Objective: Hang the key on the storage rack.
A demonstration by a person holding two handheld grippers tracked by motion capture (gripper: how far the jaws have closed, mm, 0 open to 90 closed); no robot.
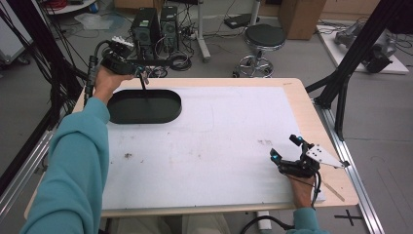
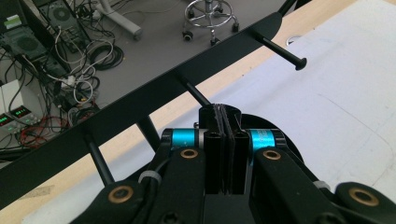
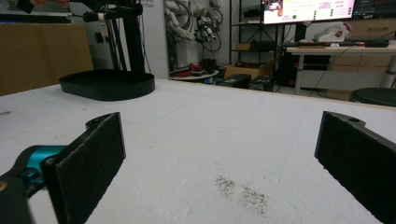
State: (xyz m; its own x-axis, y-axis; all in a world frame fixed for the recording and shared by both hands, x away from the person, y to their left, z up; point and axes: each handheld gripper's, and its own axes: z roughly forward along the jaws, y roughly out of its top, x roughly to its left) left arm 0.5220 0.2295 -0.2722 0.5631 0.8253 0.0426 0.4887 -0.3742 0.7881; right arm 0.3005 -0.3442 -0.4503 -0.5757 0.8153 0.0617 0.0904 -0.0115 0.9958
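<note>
One rack [image 2: 140, 105] (black, with pegs) is pinched by the left gripper [image 2: 225, 122] above its tray [image 1: 144, 106], seemingly for mounting; the right gripper [image 1: 288, 155] is rested spread.

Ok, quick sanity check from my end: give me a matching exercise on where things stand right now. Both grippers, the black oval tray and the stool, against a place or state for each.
Things:
1. left gripper
2. right gripper
3. black oval tray
4. round stool

States or places:
A. on the floor beyond the table's far edge
B. jaws wide apart, low over the table's near right part
C. jaws pressed together, raised over the tray at a black bar with pegs
D. lying on the white mat, far left

Pairs: 1-C, 2-B, 3-D, 4-A
</note>
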